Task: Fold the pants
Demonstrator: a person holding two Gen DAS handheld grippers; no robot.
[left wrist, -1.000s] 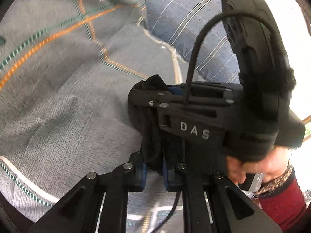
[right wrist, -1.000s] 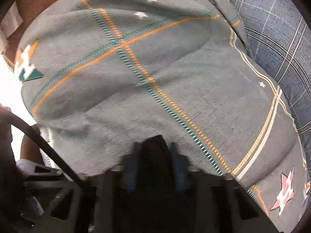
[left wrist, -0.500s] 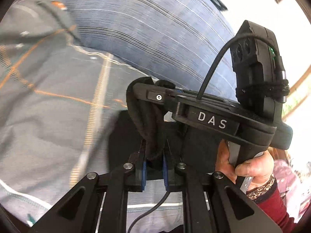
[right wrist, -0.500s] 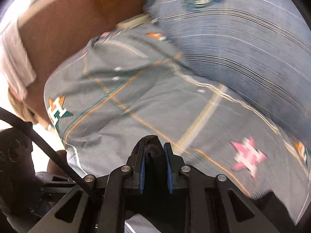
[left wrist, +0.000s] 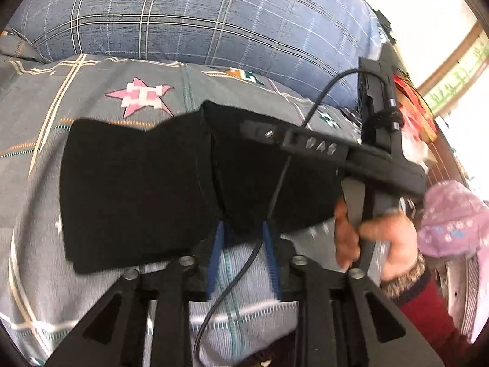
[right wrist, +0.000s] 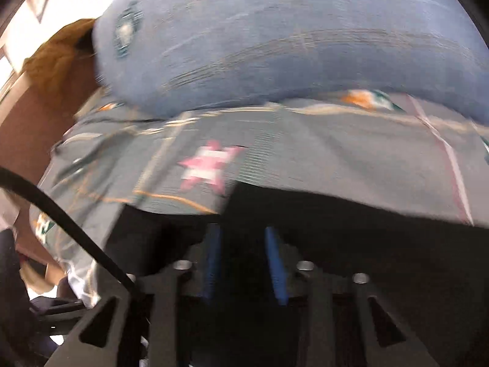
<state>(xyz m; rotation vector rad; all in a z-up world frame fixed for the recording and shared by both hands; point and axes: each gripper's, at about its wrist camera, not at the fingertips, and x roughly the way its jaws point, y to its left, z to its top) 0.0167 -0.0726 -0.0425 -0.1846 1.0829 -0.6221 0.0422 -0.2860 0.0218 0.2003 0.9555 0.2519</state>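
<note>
Left hand-held gripper [left wrist: 243,244] open; one black pants [left wrist: 137,189]; two pink stars [left wrist: 140,98].

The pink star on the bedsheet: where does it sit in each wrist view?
Left wrist: pink star upper left, just above the black pants.
Right wrist: pink star centre-left, blurred, just above the dark pants.
Shared landmark: the blue checked pillow behind it.
</note>
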